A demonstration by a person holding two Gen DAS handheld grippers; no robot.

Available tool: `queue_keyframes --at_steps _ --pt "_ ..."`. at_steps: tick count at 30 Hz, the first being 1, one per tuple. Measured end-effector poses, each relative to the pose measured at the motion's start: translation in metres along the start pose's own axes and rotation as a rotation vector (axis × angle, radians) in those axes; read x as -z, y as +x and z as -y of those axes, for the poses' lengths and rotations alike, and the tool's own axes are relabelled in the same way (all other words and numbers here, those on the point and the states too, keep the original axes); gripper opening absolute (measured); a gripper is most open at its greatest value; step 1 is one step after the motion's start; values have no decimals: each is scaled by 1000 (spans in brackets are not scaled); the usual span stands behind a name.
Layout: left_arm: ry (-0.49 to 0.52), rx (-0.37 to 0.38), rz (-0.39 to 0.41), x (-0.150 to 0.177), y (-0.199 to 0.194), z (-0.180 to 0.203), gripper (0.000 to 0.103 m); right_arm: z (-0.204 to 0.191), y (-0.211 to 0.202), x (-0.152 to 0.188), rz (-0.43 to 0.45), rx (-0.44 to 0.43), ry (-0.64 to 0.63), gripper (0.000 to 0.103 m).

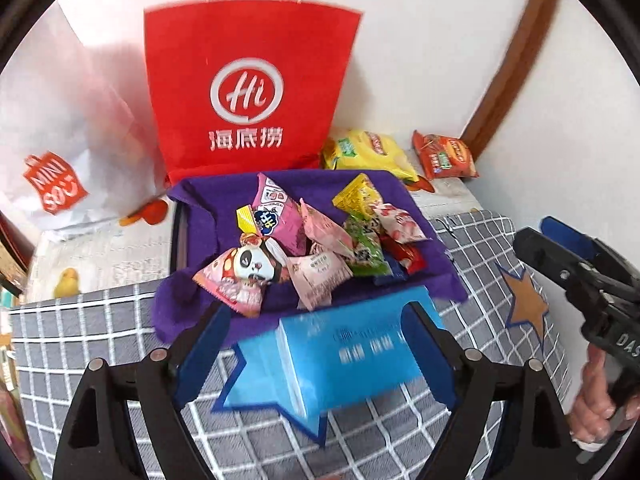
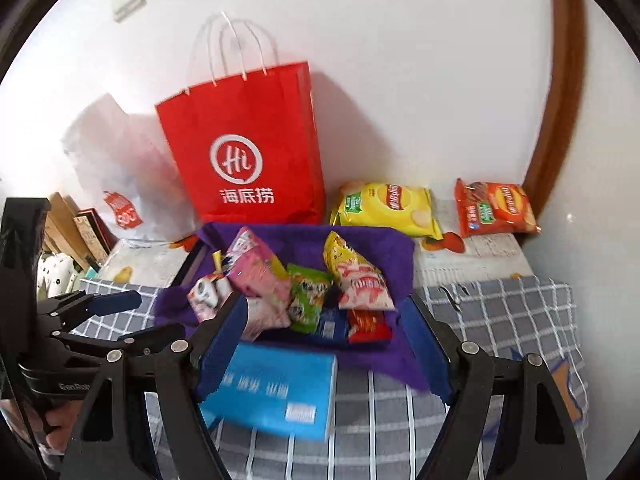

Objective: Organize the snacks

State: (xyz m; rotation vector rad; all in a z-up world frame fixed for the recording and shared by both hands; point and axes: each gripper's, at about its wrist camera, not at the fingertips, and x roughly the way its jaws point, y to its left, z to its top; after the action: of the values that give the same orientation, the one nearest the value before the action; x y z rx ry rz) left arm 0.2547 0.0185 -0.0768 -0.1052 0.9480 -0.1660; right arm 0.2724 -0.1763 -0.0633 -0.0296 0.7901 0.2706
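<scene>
A purple-lined tray [image 1: 404,186] [image 2: 400,248] holds several small snack packets, among them a panda packet [image 1: 250,268] and a green packet [image 2: 306,298]. A blue box [image 1: 352,356] [image 2: 276,390] lies on the checked cloth just in front of the tray. My left gripper [image 1: 316,350] is open with the box between its fingers; whether it touches them I cannot tell. My right gripper [image 2: 326,348] is open above the box and the tray's front edge. A yellow chip bag [image 1: 368,152] [image 2: 386,208] and a red chip bag [image 1: 446,156] [image 2: 494,208] lie behind the tray at the right.
A red paper bag [image 1: 248,92] [image 2: 248,152] stands against the wall behind the tray, a white plastic bag [image 1: 56,148] [image 2: 120,184] to its left. A brown frame [image 1: 508,64] runs along the right wall. Star markers [image 1: 526,308] lie on the grey checked cloth [image 2: 500,320].
</scene>
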Motion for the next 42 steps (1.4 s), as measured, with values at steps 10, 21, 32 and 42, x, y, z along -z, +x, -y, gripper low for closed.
queue_keyframes --at_steps 10,21,32,42 --pt "36 -30 105 63 -76 28 93 -15 -92 66 55 88 24 82" --pt "39 -92 201 118 -135 52 94 -12 -137 132 32 96 85 101" --pt "45 -69 243 144 -163 76 94 -2 -185 160 85 141 106 101" --pt "47 -46 257 153 -174 86 94 -4 -208 165 126 150 102 101"
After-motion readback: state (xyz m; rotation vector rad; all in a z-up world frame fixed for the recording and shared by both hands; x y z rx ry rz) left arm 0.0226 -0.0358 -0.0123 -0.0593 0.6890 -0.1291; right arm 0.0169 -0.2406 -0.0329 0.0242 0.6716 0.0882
